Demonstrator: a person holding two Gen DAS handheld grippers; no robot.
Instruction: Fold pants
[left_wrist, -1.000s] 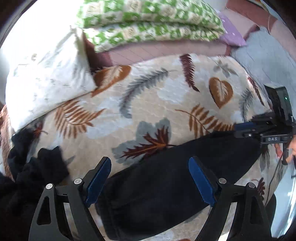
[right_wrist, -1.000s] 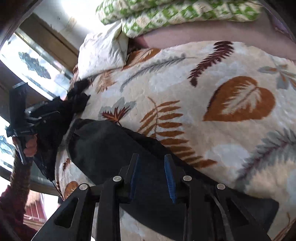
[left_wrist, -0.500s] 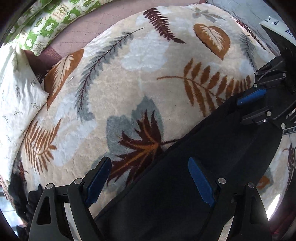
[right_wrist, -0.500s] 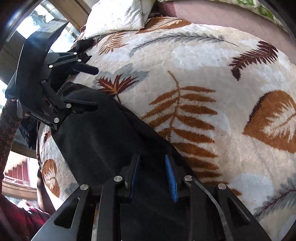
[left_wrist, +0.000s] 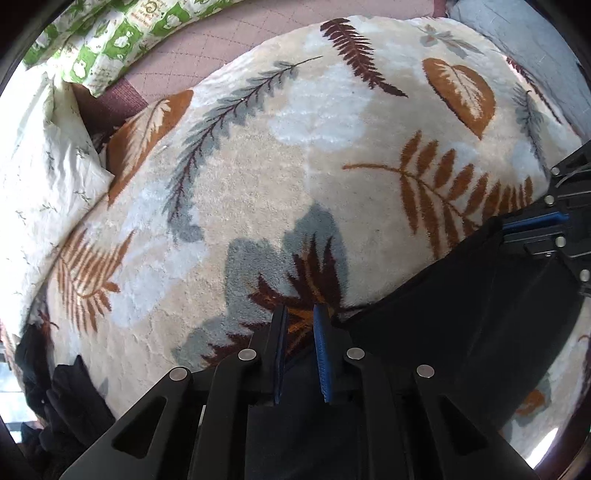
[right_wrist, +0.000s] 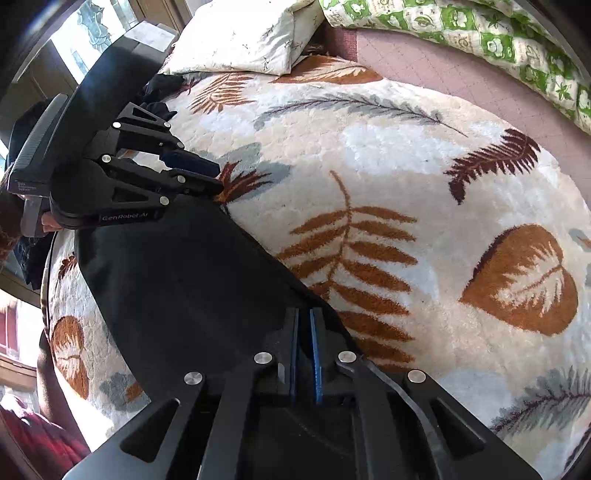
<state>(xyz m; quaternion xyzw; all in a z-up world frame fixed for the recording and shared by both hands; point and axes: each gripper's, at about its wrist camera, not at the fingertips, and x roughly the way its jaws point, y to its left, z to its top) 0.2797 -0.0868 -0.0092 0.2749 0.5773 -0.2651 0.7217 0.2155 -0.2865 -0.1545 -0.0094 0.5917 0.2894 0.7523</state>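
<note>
Black pants (left_wrist: 461, 332) lie flat on the leaf-print blanket (left_wrist: 295, 166), soft, limp, light; left gripper (left_wrist: 300, 343) closing on their edge, right gripper (right_wrist: 304, 347) pinched shut on the same edge, best hold

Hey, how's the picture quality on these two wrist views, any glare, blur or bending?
Left wrist view: sharp, blanket bulges from the fisheye, white pillow washed out by sun. Right wrist view: sharp too, window blown out, black pants lose detail.
</note>
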